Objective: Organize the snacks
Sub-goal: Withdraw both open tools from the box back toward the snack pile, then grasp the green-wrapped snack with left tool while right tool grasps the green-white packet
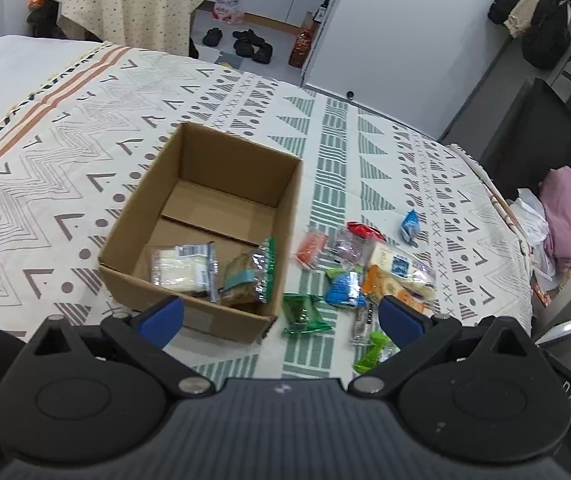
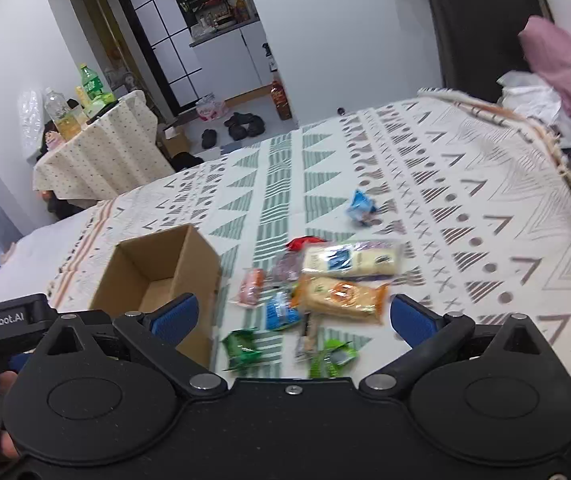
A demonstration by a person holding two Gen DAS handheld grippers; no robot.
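Looking down from the left wrist: left gripper (image 1: pixel 281 314) with jaws spread wide, released, nothing between the blue pads (image 1: pixel 161 318). Just beyond, an open cardboard box (image 1: pixel 133 216) standing on a bed under a patterned bedspread (image 1: pixel 65 160). Inside the box, against its near wall, a clear packet of pale biscuits (image 1: pixel 181 266) and beside it a brown snack in a green-edged wrapper (image 1: pixel 249 276). To the right of the box, loose on the bedspread, a cluster of snacks: a green packet (image 1: pixel 303 314) nearest the box corner, a blue packet (image 1: pixel 343 288), an orange cracker pack (image 1: pixel 389 286), a pale biscuit pack with a blue label (image 1: pixel 393 262), a small orange-red packet (image 1: pixel 311 248). Set apart farther right, a lone blue-and-white packet (image 1: pixel 410 225).

Seen from the right wrist, somewhat blurred: right gripper (image 2: pixel 293 316) likewise released, jaws wide, holding nothing. Same box (image 2: pixel 201 268) at left, its contents hidden by its wall and the jaw. Ahead, the orange cracker pack (image 2: pixel 341 294) lying just below the blue-labelled biscuit pack (image 2: pixel 351 260), the blue packet (image 2: pixel 279 312) and green packet (image 2: pixel 241 346) nearer, and a bright green wrapper (image 2: pixel 333 356), possibly two pieces, closest in. Lone blue-and-white packet (image 2: pixel 359 205) well apart, farther up the bedspread.
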